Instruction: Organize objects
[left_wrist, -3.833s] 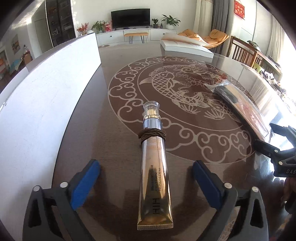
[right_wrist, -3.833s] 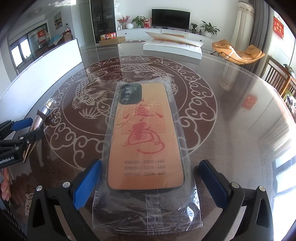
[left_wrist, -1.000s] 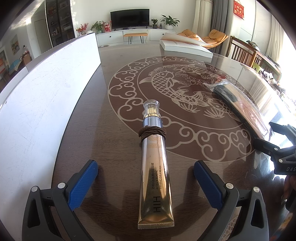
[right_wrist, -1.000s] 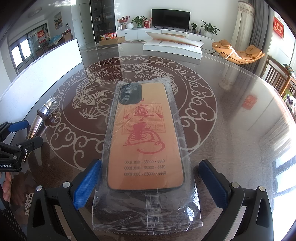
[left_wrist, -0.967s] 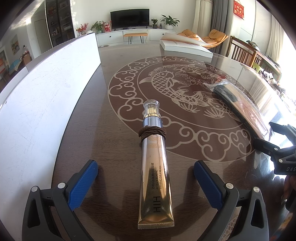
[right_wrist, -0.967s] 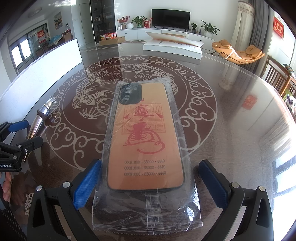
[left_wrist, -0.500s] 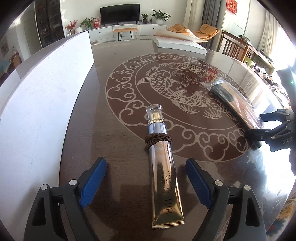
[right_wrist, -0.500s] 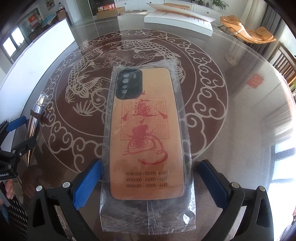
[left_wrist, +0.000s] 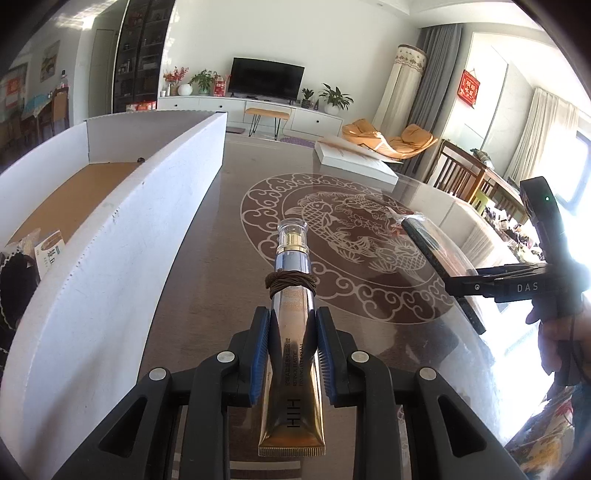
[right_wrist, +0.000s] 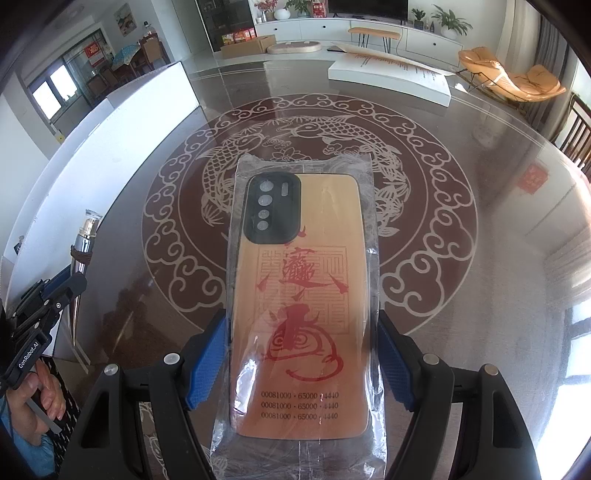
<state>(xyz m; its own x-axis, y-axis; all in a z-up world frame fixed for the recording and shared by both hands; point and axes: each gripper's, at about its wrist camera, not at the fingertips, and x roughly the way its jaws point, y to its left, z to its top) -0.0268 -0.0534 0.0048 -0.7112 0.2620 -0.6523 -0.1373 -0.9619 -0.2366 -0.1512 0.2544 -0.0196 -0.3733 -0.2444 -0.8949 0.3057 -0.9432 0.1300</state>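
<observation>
- Counter (right_wrist: 480, 229), glass over a carp pattern, spreads under everything.
- White box (left_wrist: 122, 236) stands along its left edge, odds and ends inside.
- Bagged phone case (right_wrist: 299, 314) sits up off the glass, right tongs (right_wrist: 301, 363) pinching its sides.
- Gold tube (left_wrist: 292, 354) is lifted too, left tongs (left_wrist: 291, 354) clamped around its middle, cap pointing away.

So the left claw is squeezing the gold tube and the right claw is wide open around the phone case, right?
Not quite. The left claw does squeeze the tube, but the right claw isn't wide open: the right wrist view shows its blue pads pressed against both sides of the bagged phone case, shut on it.
</observation>
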